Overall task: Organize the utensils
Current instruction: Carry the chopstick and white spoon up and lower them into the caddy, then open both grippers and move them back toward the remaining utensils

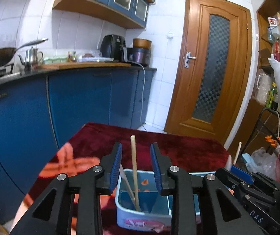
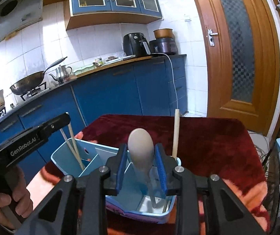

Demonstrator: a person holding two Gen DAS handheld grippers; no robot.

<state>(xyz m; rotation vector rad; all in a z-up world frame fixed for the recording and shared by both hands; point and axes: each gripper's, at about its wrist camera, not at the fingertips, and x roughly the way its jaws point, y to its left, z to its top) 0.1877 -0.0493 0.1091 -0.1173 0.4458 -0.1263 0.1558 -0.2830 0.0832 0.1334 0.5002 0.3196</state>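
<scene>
Your left gripper (image 1: 136,166) tilts down over the caddy (image 1: 140,217), jaws apart, a chopstick (image 1: 134,168) standing free between them in the left compartment. Your right gripper (image 2: 140,166) tilts down too, jaws flanking the spoon (image 2: 140,146); you cannot tell whether the pads press it. Your left hand (image 2: 12,197) shows partly; the caddy's near wall is hidden.

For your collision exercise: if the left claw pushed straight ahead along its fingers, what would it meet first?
Probably the wooden chopstick standing in the blue organizer: it rises between the left claw's open fingers. Depth is uncertain; beyond lies the red tablecloth.
</scene>
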